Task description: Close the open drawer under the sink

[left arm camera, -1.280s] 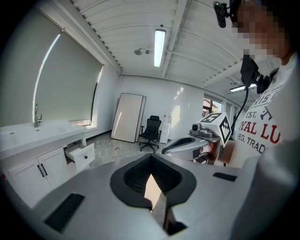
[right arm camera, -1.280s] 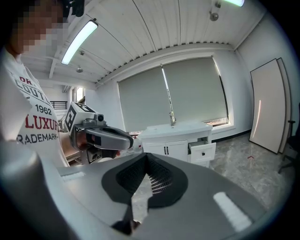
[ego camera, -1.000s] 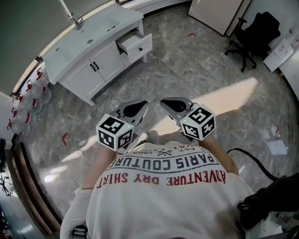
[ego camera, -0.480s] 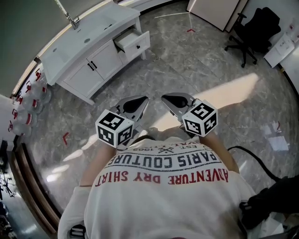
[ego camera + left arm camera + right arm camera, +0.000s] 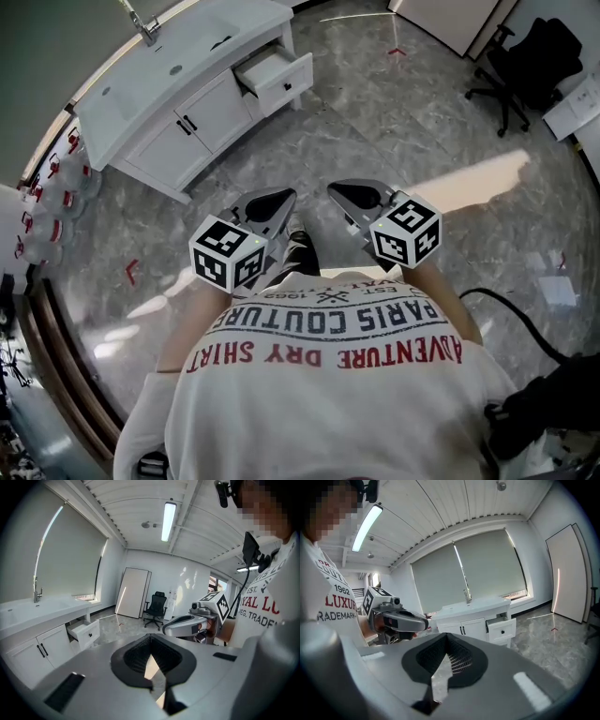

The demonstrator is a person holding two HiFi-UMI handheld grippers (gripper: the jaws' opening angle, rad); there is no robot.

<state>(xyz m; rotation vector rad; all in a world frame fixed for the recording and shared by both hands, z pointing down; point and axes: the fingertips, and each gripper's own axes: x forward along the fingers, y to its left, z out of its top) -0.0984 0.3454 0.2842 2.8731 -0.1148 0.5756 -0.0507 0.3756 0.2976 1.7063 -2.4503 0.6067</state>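
Note:
The white sink cabinet (image 5: 178,89) stands on the far left, with one drawer (image 5: 278,77) pulled out at its right end. That open drawer (image 5: 84,632) shows small in the left gripper view, and the same drawer (image 5: 502,629) in the right gripper view. My left gripper (image 5: 279,199) and right gripper (image 5: 339,193) hang side by side in front of the person's chest, far from the cabinet. Both are shut and hold nothing. The left gripper's (image 5: 150,639) tips meet, as do the right gripper's (image 5: 446,637).
Grey marble floor lies between me and the cabinet. A black office chair (image 5: 530,56) and a leaning white board (image 5: 450,23) are at the far right. Water bottles (image 5: 56,202) line the left wall. A black cable (image 5: 506,314) runs on the floor at the right.
The view has shifted a little and the cabinet sits slightly higher in frame. A dark trouser leg now shows between the grippers. Both grippers stay shut at chest height.

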